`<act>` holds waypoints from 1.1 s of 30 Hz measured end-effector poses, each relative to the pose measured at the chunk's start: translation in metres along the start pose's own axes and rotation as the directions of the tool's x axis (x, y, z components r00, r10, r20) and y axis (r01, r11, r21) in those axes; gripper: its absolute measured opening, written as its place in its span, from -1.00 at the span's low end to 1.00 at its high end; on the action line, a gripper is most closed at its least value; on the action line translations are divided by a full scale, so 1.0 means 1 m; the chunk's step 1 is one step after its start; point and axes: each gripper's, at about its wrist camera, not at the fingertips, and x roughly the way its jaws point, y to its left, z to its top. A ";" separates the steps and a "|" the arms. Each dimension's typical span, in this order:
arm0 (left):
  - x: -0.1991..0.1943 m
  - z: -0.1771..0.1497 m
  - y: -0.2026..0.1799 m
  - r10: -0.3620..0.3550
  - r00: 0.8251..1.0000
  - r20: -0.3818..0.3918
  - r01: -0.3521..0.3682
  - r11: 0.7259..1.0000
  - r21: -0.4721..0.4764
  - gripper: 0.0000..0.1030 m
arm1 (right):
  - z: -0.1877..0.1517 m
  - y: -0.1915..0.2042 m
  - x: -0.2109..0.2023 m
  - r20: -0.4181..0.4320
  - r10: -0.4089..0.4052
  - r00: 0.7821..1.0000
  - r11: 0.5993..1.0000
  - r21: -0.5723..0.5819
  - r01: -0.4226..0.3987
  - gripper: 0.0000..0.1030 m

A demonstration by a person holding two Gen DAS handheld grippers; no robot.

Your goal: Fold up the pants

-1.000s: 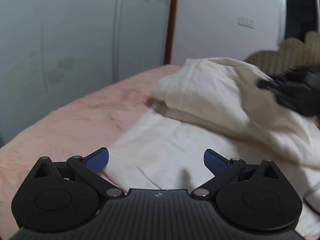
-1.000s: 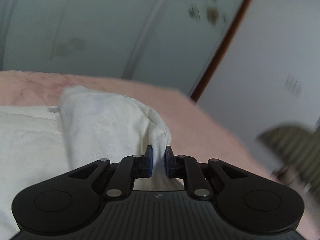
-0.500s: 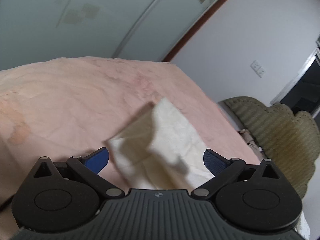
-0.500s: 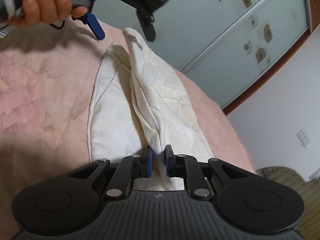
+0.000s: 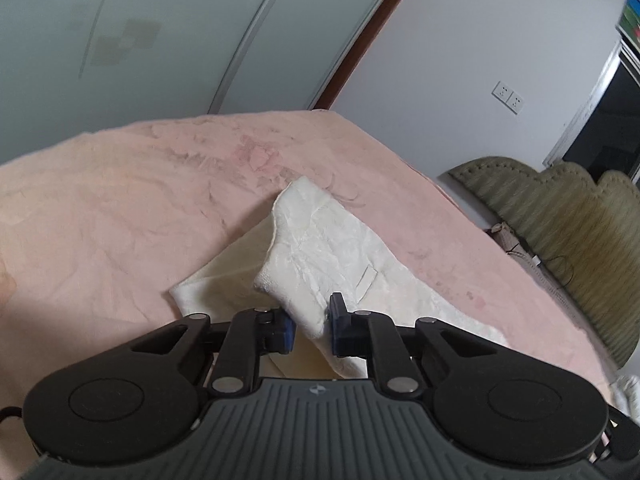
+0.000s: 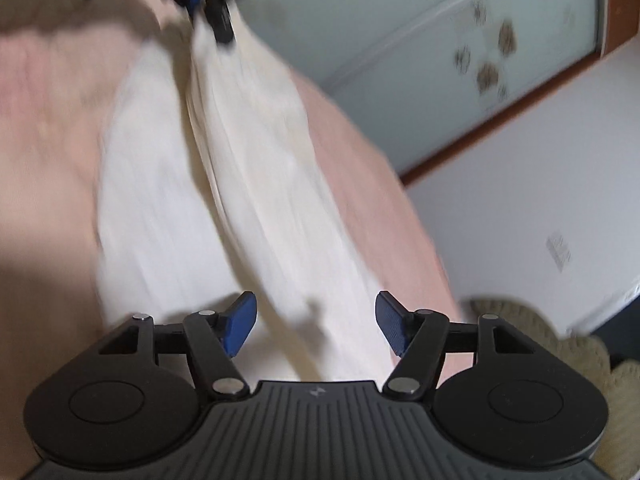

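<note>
1. Pink plush bedspread (image 5: pixel 120 216) covers the bed in both views, with pale sliding wardrobe doors (image 5: pixel 160 32) behind it and a white wall with a double socket (image 5: pixel 509 97) off to the side.
2. An olive-green scalloped, ribbed headboard-looking thing (image 5: pixel 560 216) sits past the bed's right edge in the left wrist view.
3. Task item: cream-white crinkly fabric pants (image 5: pixel 340 248), lying stretched out long on the bedspread, partly doubled over so one layer sits on another.
4. The left tool (image 5: pixel 311 322) has its blue pads squeezed in on a raised fold of the pants, cloth bunched right between them. In the right wrist view you can see that same tool (image 6: pixel 200 4) at the far end of the pants, lifting the fabric into a ridge, though it's pretty blurry.
5. The right tool (image 6: pixel 316 322) has its blue pads (image 6: pixel 240 322) spread wide, nothing between them. It hovers over the near end of the pants; can't tell if it touches the cloth.
6. The whole right wrist view is motion-smeared.
</note>
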 end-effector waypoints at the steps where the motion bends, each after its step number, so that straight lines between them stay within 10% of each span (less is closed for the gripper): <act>1: 0.000 -0.001 -0.001 0.004 1.000 0.005 -0.004 1.000 0.007 -0.70 | -0.004 -0.005 0.003 -0.022 0.004 1.000 1.000 0.015 -0.003 -0.49; 6: -0.003 0.002 0.000 0.012 1.000 0.023 -0.012 1.000 0.021 -0.74 | -0.010 -0.002 0.002 -0.038 -0.018 0.999 1.000 0.017 0.019 -0.89; 19: -0.004 -0.001 0.008 0.136 0.990 0.041 -0.141 0.978 0.153 -0.74 | -0.001 0.047 -0.075 0.002 0.164 0.986 0.985 0.045 -0.164 -0.90; 28: -0.030 -0.001 -0.006 0.268 0.953 0.144 -0.293 0.934 0.203 -0.09 | -0.006 0.058 -0.090 0.009 0.136 0.991 0.988 0.077 -0.137 -0.85; 31: -0.056 -0.002 -0.026 0.286 0.909 0.303 -0.363 0.901 0.240 0.07 | -0.012 0.020 -0.109 0.060 0.168 0.984 0.950 0.257 -0.178 -0.85; 33: -0.061 -0.006 -0.043 0.226 0.923 0.312 -0.315 0.909 0.272 0.35 | -0.029 -0.006 -0.110 0.041 0.124 0.991 0.904 0.408 -0.130 -0.85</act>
